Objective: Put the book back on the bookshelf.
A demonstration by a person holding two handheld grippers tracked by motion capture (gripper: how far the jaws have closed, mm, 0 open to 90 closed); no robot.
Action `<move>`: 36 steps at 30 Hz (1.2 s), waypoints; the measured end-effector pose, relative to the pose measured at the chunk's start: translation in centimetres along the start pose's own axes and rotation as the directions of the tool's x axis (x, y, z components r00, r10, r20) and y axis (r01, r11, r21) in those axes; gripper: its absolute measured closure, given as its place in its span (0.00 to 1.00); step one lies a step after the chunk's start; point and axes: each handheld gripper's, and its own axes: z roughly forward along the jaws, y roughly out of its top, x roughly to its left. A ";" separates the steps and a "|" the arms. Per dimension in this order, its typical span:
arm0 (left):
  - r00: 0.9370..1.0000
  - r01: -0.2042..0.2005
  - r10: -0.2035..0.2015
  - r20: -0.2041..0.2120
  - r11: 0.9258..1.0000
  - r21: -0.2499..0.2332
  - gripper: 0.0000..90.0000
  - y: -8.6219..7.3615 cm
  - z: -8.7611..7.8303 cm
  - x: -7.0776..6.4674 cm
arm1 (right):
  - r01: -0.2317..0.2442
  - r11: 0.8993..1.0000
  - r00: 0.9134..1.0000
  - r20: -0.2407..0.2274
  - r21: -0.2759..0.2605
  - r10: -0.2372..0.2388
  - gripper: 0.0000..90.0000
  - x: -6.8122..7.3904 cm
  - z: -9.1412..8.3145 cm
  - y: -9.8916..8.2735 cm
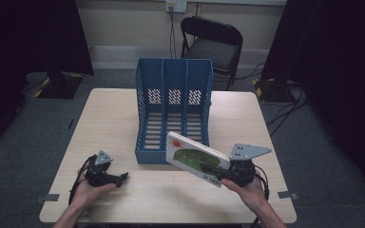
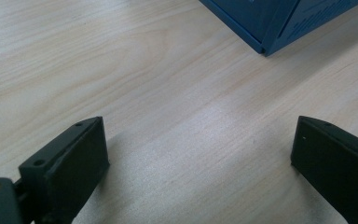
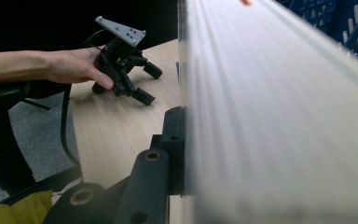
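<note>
**Book Held at the File Rack**

While the left gripper (image 1: 119,179) rested on the table (image 1: 119,114) with jaws wide apart and nothing between them, the right gripper (image 1: 208,167) clamped a book (image 1: 195,156), tilted, just before the blue file rack (image 1: 173,83).

In the high view we see a dim room: the tabletop (image 1: 123,118) is evenly, softly lit from above, while dark curtains at both upper corners swallow detail. Shadows under the blue file rack (image 1: 173,107) are faint. We find the left gripper view sharp on the wood grain, with a pale sheen at mid-frame and soft shadows beside the 2 black jaws. In the right gripper view the book (image 3: 279,121) is washed out, bright and badly blurred, too close to focus.
</note>
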 end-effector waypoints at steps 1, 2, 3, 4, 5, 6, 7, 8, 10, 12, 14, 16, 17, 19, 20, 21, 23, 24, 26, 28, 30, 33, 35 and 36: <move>1.000 0.000 0.000 0.000 1.000 0.000 0.03 0.0 0.0 0.0 | -0.003 1.000 1.000 0.011 -0.005 0.003 0.85 -0.1 0.0 0.1; 1.000 0.000 0.000 0.000 1.000 0.000 0.03 0.0 0.0 0.0 | -0.008 1.000 1.000 0.015 -0.007 0.008 0.85 -0.2 0.0 0.1; 1.000 0.000 0.000 0.000 1.000 0.000 0.03 0.0 0.0 0.0 | -0.011 1.000 1.000 0.022 -0.012 0.011 0.85 -0.4 0.0 0.1; 1.000 0.000 0.000 0.000 1.000 0.000 0.03 0.0 0.0 0.0 | -0.016 1.000 0.999 0.032 -0.014 0.016 0.85 -0.5 0.1 0.2; 1.000 0.000 0.000 0.000 1.000 0.000 0.03 0.0 0.0 0.0 | -0.018 1.000 0.999 0.037 -0.014 0.019 0.85 -0.7 0.1 0.2; 1.000 0.000 0.000 0.000 1.000 0.000 0.03 0.0 0.0 0.0 | -0.018 1.000 0.999 0.050 -0.015 0.019 0.85 -0.9 0.1 0.3; 1.000 0.000 0.000 0.000 1.000 0.000 0.03 0.0 0.0 0.0 | -0.019 1.000 0.998 0.060 -0.017 0.020 0.85 -1.1 0.1 0.3; 1.000 0.001 -0.001 0.000 1.000 0.000 0.03 0.0 0.0 0.0 | -0.024 1.000 0.998 0.066 -0.016 0.025 0.85 -1.3 0.1 0.3; 1.000 0.001 -0.001 0.000 1.000 0.000 0.03 0.0 0.0 0.0 | -0.024 1.000 0.996 0.089 -0.019 0.026 0.85 -1.6 0.1 0.5; 1.000 0.000 0.000 0.000 1.000 0.000 0.03 0.0 0.0 0.0 | -0.030 0.999 0.994 0.107 -0.025 0.033 0.85 -2.0 0.1 0.6; 1.000 0.001 -0.001 0.000 1.000 0.000 0.03 0.0 0.0 0.0 | -0.034 0.999 0.991 0.130 -0.027 0.037 0.85 -2.2 0.1 0.9; 1.000 0.001 -0.001 0.000 1.000 0.000 0.03 0.0 0.0 0.0 | -0.042 0.999 0.987 0.153 -0.032 0.046 0.85 -2.5 0.1 1.1; 1.000 0.001 -0.001 0.000 1.000 0.000 0.03 0.0 0.0 0.0 | -0.041 0.999 0.985 0.165 -0.031 0.046 0.85 -2.6 0.1 1.2; 1.000 0.001 -0.001 0.000 1.000 0.000 0.03 0.0 0.0 0.0 | -0.046 0.998 0.981 0.189 -0.039 0.053 0.85 -2.9 0.0 1.4; 1.000 0.001 -0.001 0.000 1.000 0.000 0.03 0.0 0.0 0.0 | -0.050 0.998 0.979 0.197 -0.041 0.058 0.85 -3.0 0.0 1.4; 1.000 0.000 0.000 0.000 1.000 0.000 0.03 0.0 0.0 0.0 | -0.055 0.997 0.975 0.211 -0.044 0.064 0.85 -3.1 0.0 1.5; 1.000 0.001 -0.001 0.000 1.000 0.000 0.03 0.0 0.0 0.0 | -0.058 0.997 0.969 0.238 -0.045 0.067 0.85 -3.4 0.1 1.6; 1.000 0.001 -0.001 0.000 1.000 0.000 0.03 0.0 0.0 0.0 | -0.067 0.997 0.964 0.253 -0.047 0.076 0.85 -3.6 0.1 1.7; 1.000 0.001 -0.001 0.000 1.000 0.000 0.03 0.0 0.0 0.0 | -0.076 0.996 0.959 0.270 -0.055 0.088 0.85 -3.9 0.2 1.8; 1.000 0.001 -0.001 0.000 1.000 0.000 0.04 0.0 0.0 0.0 | -0.076 0.996 0.950 0.298 -0.056 0.089 0.85 -4.1 0.2 2.0; 1.000 0.001 -0.001 0.000 1.000 0.000 0.03 0.0 0.0 0.0 | -0.079 0.995 0.940 0.327 -0.061 0.094 0.85 -4.2 0.4 2.1; 1.000 0.001 -0.001 0.000 1.000 0.000 0.03 0.0 0.0 0.0 | -0.102 0.992 0.923 0.365 -0.071 0.121 0.85 -4.3 0.8 2.4; 1.000 0.001 -0.001 0.000 1.000 0.000 0.03 0.0 0.0 0.0 | -0.104 0.992 0.909 0.399 -0.071 0.124 0.85 -4.3 1.2 2.6; 1.000 0.001 -0.001 0.000 1.000 0.000 0.03 0.0 0.0 0.0 | -0.107 0.992 0.902 0.412 -0.074 0.128 0.85 -4.3 1.4 2.7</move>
